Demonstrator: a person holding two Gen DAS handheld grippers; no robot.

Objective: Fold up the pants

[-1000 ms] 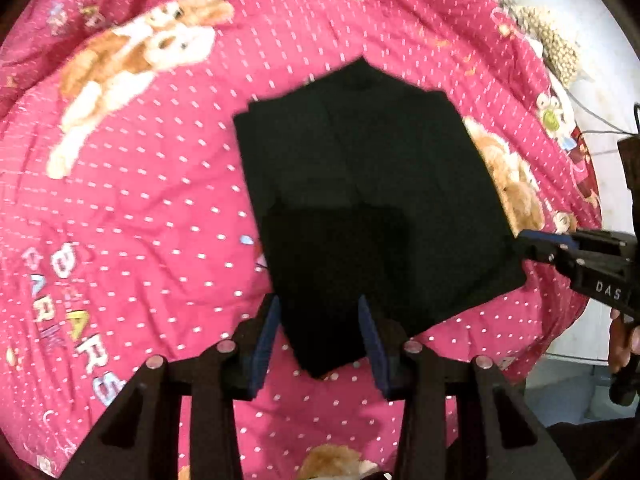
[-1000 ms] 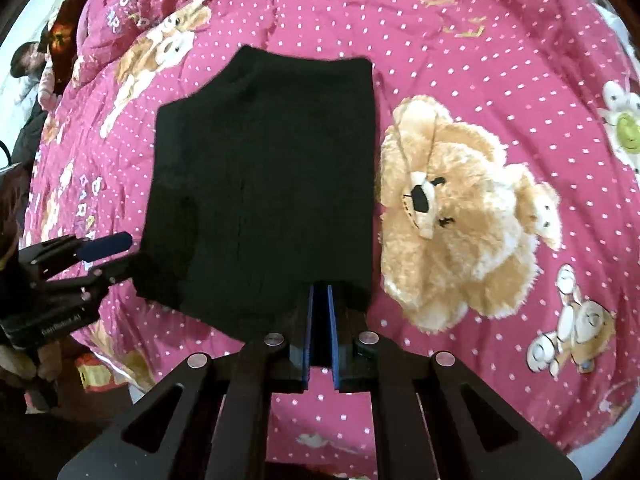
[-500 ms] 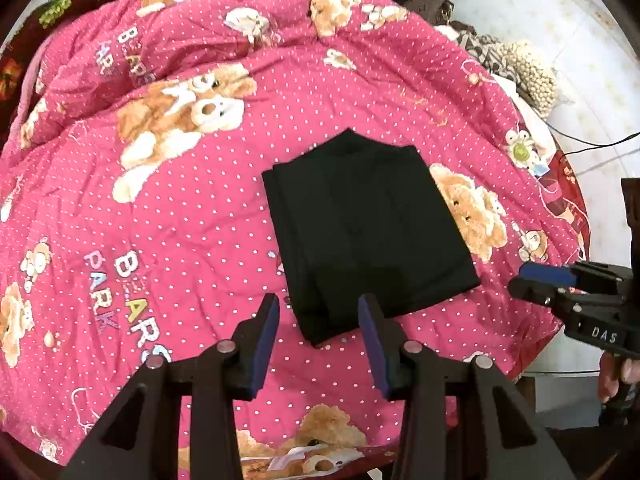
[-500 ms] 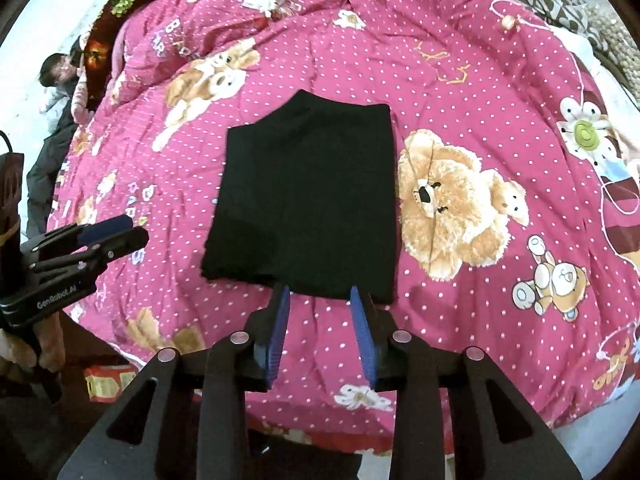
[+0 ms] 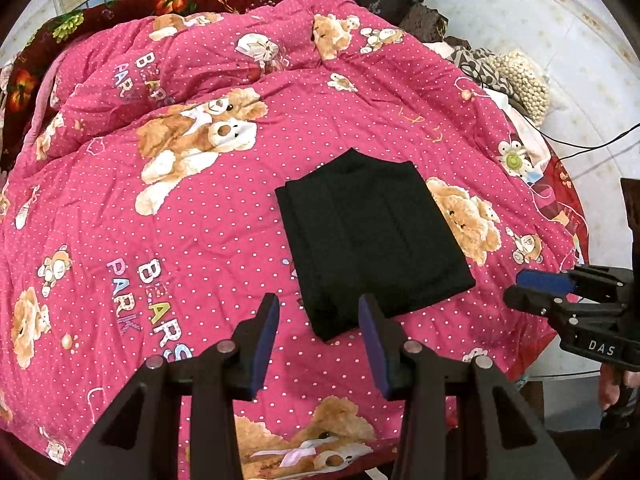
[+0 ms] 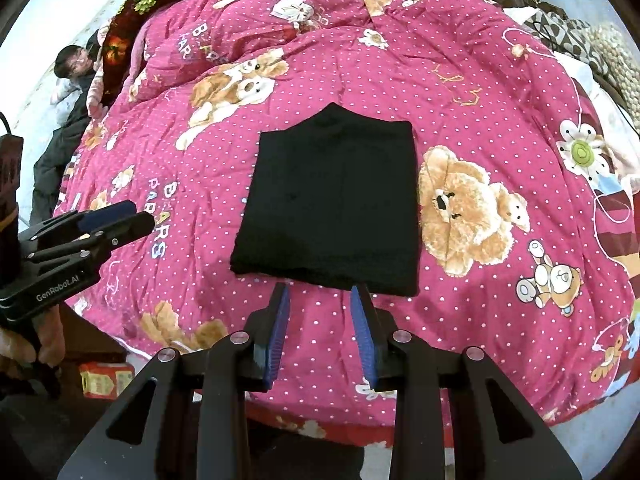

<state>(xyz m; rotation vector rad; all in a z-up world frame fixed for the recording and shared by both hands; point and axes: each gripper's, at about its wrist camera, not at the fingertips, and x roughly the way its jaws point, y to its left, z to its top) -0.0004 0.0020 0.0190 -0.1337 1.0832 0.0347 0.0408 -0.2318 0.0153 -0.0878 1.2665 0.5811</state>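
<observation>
The black pants [image 5: 368,240] [image 6: 332,208] lie folded into a flat rectangle on the pink dotted quilt [image 5: 180,240] [image 6: 500,92]. My left gripper [image 5: 318,312] hangs above the quilt just short of the pants' near corner, open, with nothing between its blue pads. My right gripper [image 6: 320,300] hovers above the pants' near edge, open and holding nothing. Each gripper also shows in the other's view: the right gripper [image 5: 532,288] at the bed's right edge, the left gripper [image 6: 120,220] at the bed's left edge.
The quilt is rumpled at the head of the bed [image 5: 208,52]. Dark and patterned bundles [image 5: 492,68] are piled at the far right by the wall. A person [image 6: 68,92] lies on the floor to the left of the bed. A small red box [image 6: 106,380] sits on the floor.
Both grippers have lifted and drawn back from the pants. The right gripper, which was shut at the near edge, has opened and let go. The pants stay flat on the quilt.
</observation>
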